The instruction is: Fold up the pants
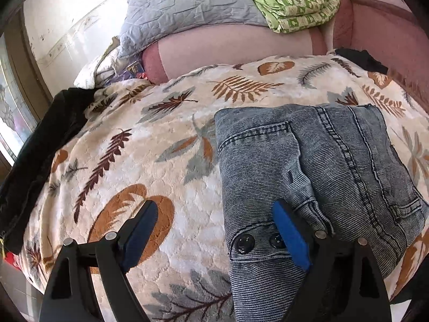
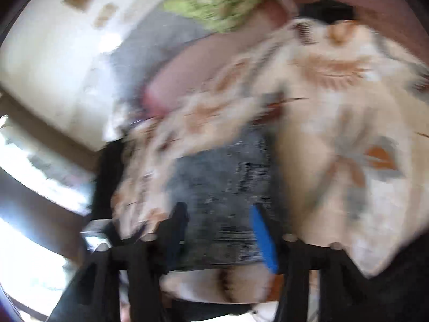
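**A:** Where are the pants (image 1: pixel 308 177) lying?

**B:** On the leaf-print blanket (image 1: pixel 139 166), one pair of grey-blue denim, folded into a thick block. In the left wrist view it fills the picture from about 3 o'clock down to 6 o'clock.

**A:** Which way does it run?

**B:** Its long axis goes from 6 o'clock up toward 1 o'clock. The waistband end is nearest the camera, at the bottom; the far folded edge sits toward 1 o'clock. Two dark buttons (image 1: pixel 244 241) show side by side on the waistband, at roughly 6 o'clock.

**A:** And the left gripper (image 1: pixel 214 209)?

**B:** Spread wide and released, holding nothing. One blue pad (image 1: pixel 289 236) stands over the waistband beside the buttons, the other is over bare blanket at 7 o'clock.

**A:** The right gripper (image 2: pixel 218 212)?

**B:** That view is badly smeared. Its two fingers stand apart with the denim seen between and beyond them, around 6 o'clock; no pad appears pressed on the cloth, so it reads as let go.

**A:** What else is there?

**B:** In the left view: one grey quilted cover (image 1: pixel 182 13) at 12 o'clock, one green patterned quilt (image 1: pixel 300 2) at 1 o'clock, one dark garment (image 1: pixel 45 145) along the blanket's edge at 9 o'clock, and another dark piece (image 1: pixel 362 59) at 2 o'clock.
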Available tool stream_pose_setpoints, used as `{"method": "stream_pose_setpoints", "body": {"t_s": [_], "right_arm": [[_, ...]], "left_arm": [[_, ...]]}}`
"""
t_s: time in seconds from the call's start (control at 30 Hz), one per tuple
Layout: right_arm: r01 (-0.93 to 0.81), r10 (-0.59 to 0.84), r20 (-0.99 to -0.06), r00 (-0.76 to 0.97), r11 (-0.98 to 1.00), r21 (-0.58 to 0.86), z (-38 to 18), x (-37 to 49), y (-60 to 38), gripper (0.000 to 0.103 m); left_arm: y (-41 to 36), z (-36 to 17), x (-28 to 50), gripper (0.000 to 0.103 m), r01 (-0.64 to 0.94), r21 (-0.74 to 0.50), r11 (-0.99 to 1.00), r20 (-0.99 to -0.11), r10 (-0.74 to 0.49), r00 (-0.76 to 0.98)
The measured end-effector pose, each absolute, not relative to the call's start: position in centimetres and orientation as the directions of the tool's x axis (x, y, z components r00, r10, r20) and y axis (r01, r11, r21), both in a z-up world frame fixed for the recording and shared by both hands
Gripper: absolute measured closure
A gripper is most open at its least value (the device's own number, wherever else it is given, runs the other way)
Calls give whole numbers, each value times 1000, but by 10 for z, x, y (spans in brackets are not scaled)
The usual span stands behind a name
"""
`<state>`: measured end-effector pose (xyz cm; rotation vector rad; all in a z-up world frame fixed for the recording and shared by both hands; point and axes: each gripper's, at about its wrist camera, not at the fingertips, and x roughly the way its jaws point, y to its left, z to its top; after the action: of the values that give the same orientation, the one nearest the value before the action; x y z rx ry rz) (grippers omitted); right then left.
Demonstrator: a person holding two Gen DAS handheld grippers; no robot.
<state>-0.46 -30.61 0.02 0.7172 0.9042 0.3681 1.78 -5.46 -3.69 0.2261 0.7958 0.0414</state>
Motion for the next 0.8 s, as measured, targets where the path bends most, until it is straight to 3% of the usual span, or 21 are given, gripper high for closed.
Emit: {"method": "stream_pose_setpoints", "body": {"t_s": [0.07,0.1,0.13,0.23,0.33,0.43,0.53,0.57,0.6,0.67,0.8], "right_arm": [[23,555,-661,504,757,653,-30,12,-295,40],[80,533,-754,383,795,602,-70,26,-289,42],[91,545,-752,371,785,613,-85,24,-293,47],[43,514,-769,380,820,570,-57,22,-293,49],[-27,460,-757,463,862,507,-7,34,-284,49],[-102,473,-712,519,861,498,21,60,-271,35],[-52,298,-806,511,947,317,-7,95,-257,32],[10,231,-885,405,967,256,-43,110,-261,32],[45,251,-918,306,960,278,-74,115,-266,30],[-8,225,-895,385,971,240,-64,107,-262,28],[-29,196,-903,381,979,201,-28,112,-247,28]], "left_arm": [[-50,-33,17,16,53,171,984,-711,86,698],[-42,-27,16,16,53,113,992,-716,44,697],[-35,-21,15,16,53,50,997,-720,-1,694],[-10,3,0,16,53,-163,985,-680,-151,717],[-19,-9,3,16,115,-199,973,-722,-225,654],[-38,-43,8,15,158,-175,972,-780,-235,580],[-31,-47,14,14,131,-272,953,-779,-298,551],[-28,-49,16,14,131,-293,947,-779,-316,542],[-26,-52,17,14,138,-322,937,-775,-345,530],[-24,-56,16,13,137,-351,926,-766,-369,527],[-17,-45,12,14,138,-398,907,-726,-403,558]]}}
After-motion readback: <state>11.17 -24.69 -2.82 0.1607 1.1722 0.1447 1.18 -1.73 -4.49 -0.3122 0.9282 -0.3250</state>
